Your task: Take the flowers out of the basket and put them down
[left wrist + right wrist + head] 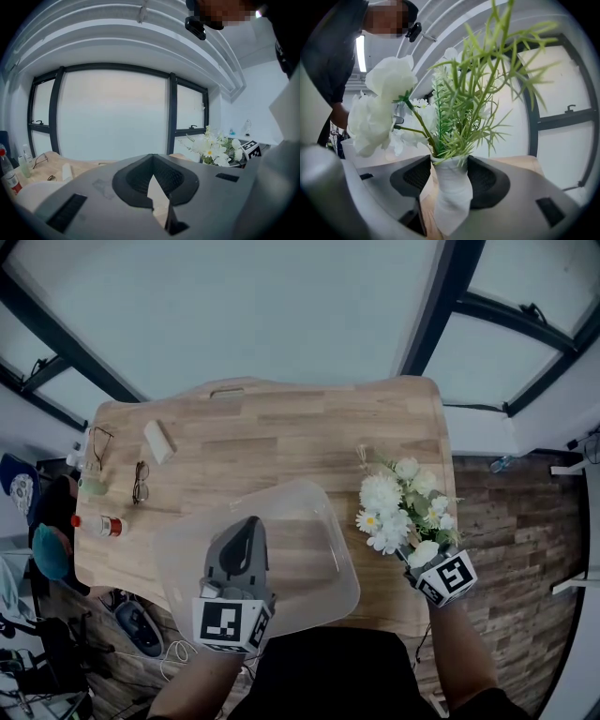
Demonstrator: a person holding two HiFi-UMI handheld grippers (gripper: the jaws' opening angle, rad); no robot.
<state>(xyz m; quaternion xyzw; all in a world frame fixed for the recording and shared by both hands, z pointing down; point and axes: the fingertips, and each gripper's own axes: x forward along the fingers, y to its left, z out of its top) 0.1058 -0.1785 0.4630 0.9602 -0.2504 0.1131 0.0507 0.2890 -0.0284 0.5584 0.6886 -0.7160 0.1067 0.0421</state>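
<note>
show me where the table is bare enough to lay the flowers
Bare wood runs across the far middle of the table, between the white block and the flowers. The left edge is crowded with glasses and a bottle; the clear basket covers the near middle.

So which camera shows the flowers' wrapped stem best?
The right gripper view: the white wrapped stem fills the middle, clamped in the right gripper. The head view shows only the flowers from above, stem hidden; the left gripper view shows them small, off to the side.
</note>
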